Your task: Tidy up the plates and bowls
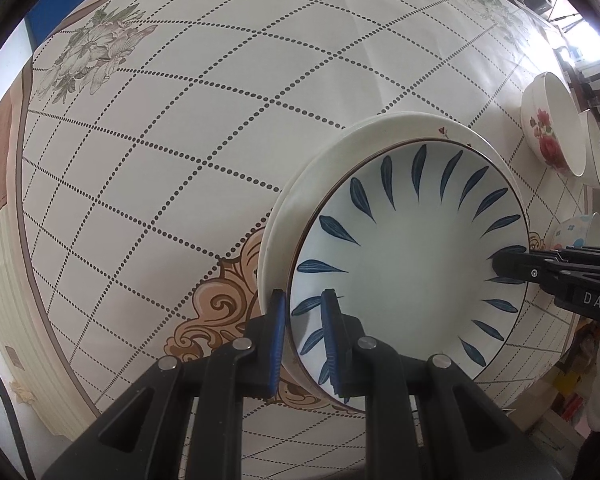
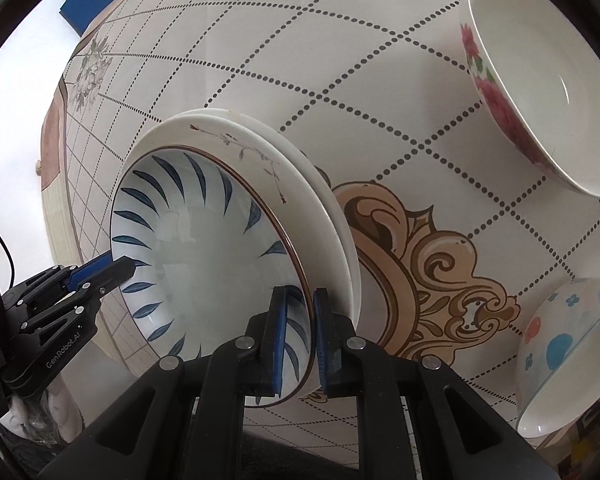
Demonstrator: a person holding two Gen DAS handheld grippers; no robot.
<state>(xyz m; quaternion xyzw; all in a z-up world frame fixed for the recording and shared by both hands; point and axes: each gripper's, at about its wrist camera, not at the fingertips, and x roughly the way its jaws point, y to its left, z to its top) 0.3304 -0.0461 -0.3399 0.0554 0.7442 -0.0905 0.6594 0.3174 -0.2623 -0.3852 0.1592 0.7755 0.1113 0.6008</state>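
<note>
Looks like a dining spot in a home: round table (image 1: 220,128) under a printed tablecloth (image 2: 420,128) with dotted lattice, flower sprays and tan scrollwork. Set with household crockery: blue-leaf bowl (image 1: 412,264), rose-painted bowl (image 2: 540,92), stacked white plates (image 2: 324,216).

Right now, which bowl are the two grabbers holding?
On the dotted tablecloth, find the stack of white plates. The blue-leaf bowl sits atop it, both sets of jaws pinching its rim. The other bowls beside it show red flowers or coloured dots instead.
</note>
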